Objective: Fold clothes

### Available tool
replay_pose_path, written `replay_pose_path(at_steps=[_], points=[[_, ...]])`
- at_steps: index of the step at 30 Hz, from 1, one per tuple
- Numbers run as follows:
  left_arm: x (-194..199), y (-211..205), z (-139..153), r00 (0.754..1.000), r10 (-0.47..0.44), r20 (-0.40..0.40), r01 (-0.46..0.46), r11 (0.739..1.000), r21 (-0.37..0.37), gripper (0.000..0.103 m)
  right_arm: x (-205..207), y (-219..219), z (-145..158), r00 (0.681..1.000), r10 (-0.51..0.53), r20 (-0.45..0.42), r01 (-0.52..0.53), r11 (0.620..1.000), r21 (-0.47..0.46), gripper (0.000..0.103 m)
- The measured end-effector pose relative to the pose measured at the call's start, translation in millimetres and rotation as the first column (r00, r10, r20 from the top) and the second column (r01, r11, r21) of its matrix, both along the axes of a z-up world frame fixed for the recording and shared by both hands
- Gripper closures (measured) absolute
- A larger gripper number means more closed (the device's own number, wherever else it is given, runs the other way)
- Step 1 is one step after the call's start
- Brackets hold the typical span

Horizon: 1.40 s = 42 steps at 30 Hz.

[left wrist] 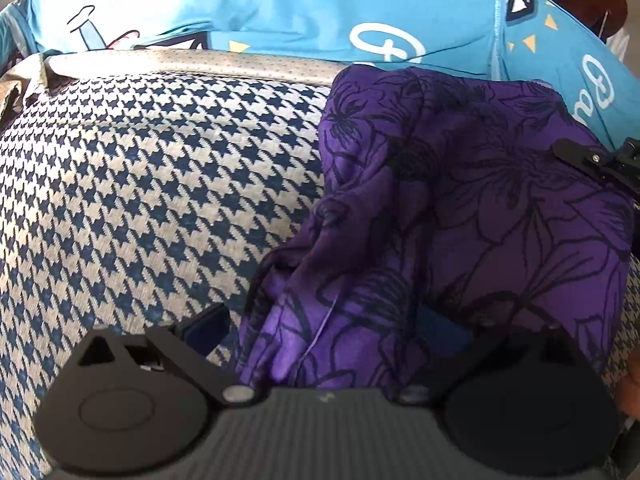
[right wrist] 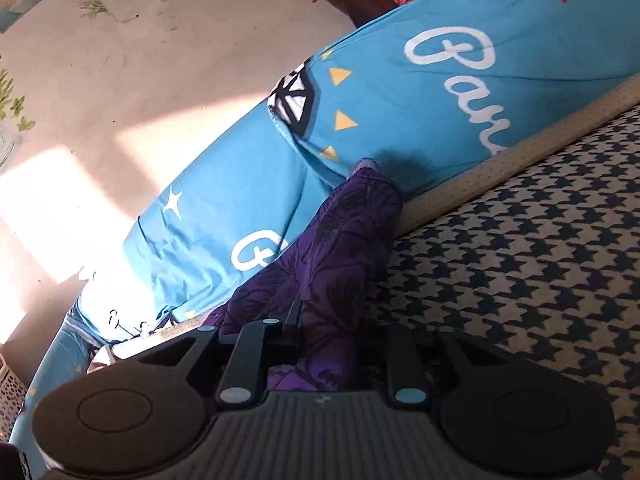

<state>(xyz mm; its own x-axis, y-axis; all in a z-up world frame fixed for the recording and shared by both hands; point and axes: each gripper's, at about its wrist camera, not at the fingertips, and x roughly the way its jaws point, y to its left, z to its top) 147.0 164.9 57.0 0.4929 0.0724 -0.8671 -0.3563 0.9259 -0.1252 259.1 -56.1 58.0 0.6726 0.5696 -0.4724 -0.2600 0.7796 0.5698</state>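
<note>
A big blue sheet (left wrist: 280, 4) with white writing and yellow triangles is seen behind everything, spread under the checked cloth. The checked cloth (left wrist: 160, 180), in a dark blue and cream tooth pattern, is laid flat over the sheet, and a plain dotted border is seen along its far edge.

The purple flower cloth (left wrist: 460, 200) is the thing being folded. It is found on the right part of the checked cloth, reaching up to that dotted border. It is bunched and wrinkled, not flat, and part of it is raised off the checked cloth.

The left gripper (left wrist: 324, 332) is placed at the near end of the purple cloth. Cloth is gathered between its fingers, but its pads are hidden, so it cannot be told if the cloth is pinched.

The right gripper (right wrist: 340, 340) is nearly closed, and a bunch of the purple cloth is pinched in it, at the edge of the checked cloth.

No neat fold is seen yet. The folding is judged to be at an early stage: the purple cloth still needs to be spread, folded and smoothed.
</note>
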Motion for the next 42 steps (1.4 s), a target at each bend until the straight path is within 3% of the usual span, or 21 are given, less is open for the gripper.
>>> replay_pose_path(at_steps=[17,28,34,37,42], points=[[1,-45,2,0.986,-0.165,0.031,0.165,0.986,0.003,0.000,-28,-85,26,0.981,-0.194,0.015,0.194,0.978,-0.077,0.081],[-4,-51,-3,0.980,-0.200,0.013,0.201,0.979,-0.025,0.000,-56,-162,30,0.915,-0.403,-0.011,0.398,0.908,-0.133,0.082],[-14,-56,-1,0.975,-0.223,0.014,0.224,0.974,-0.027,0.000,-67,-186,26,0.880,-0.476,-0.012,0.461,0.858,-0.228,0.081],[-21,-57,1,0.972,-0.234,0.020,0.235,0.972,-0.027,0.000,-61,-191,14,0.891,-0.452,-0.049,0.427,0.869,-0.249,0.080],[-36,-58,4,0.971,-0.238,0.028,0.238,0.971,-0.003,0.000,-70,-202,16,0.866,-0.492,-0.087,0.464,0.857,-0.226,0.069]])
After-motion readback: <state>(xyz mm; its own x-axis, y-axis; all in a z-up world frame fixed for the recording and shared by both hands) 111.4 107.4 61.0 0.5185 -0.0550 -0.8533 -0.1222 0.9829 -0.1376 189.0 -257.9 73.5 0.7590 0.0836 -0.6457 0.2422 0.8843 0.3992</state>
